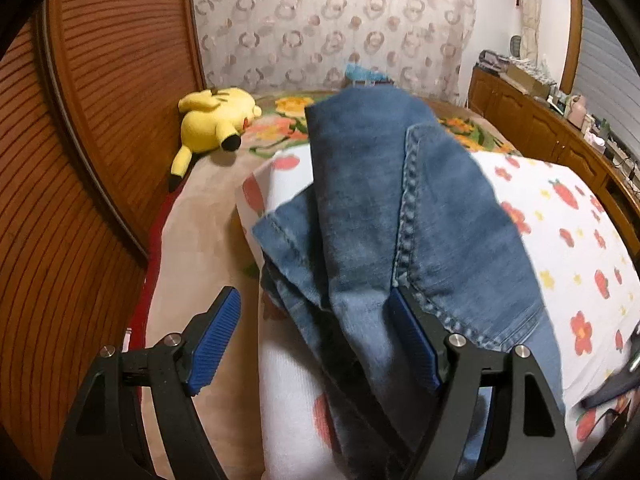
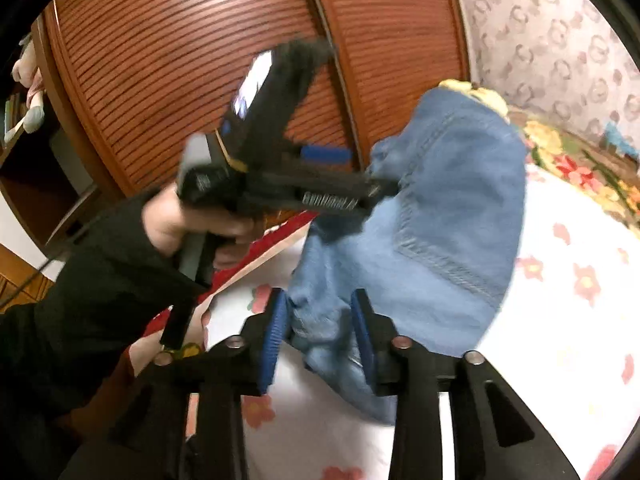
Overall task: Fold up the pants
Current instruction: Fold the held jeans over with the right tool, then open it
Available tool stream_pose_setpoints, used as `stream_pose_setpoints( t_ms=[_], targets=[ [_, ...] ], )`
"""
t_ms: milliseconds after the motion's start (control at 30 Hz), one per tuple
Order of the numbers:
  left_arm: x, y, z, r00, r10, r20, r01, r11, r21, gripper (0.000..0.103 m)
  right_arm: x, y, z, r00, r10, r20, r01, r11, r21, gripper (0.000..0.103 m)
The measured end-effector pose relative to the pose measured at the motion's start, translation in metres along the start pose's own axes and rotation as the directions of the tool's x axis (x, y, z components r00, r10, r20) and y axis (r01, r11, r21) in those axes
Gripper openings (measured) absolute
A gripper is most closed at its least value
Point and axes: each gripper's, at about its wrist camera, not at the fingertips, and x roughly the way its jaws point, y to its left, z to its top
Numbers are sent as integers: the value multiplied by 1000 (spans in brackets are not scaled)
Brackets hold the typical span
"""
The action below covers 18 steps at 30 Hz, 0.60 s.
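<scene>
The bed (image 1: 560, 240) carries the jeans (image 1: 380, 200), bunched mid-bed, partly doubled, not yet flat; my left gripper (image 1: 316, 344) gapes wide over them; my right gripper (image 2: 320, 340) stands slack around a hem, not pinching.

Both wrist views close above jeans (image 1: 400, 216)
</scene>
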Motion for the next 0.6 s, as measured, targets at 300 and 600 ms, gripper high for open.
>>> stream_pose_setpoints(
  t_ms=[300,600],
  targets=[
    [7,5,-9,1000,-15,-20,14,1000,-23,78,-18,-29,8,986,-160,46,159,987,16,44],
    [7,4,-4,1000,-24,-6,23,999,-39,79,34,-69,42,985,-172,2,171,985,37,53]
  ],
)
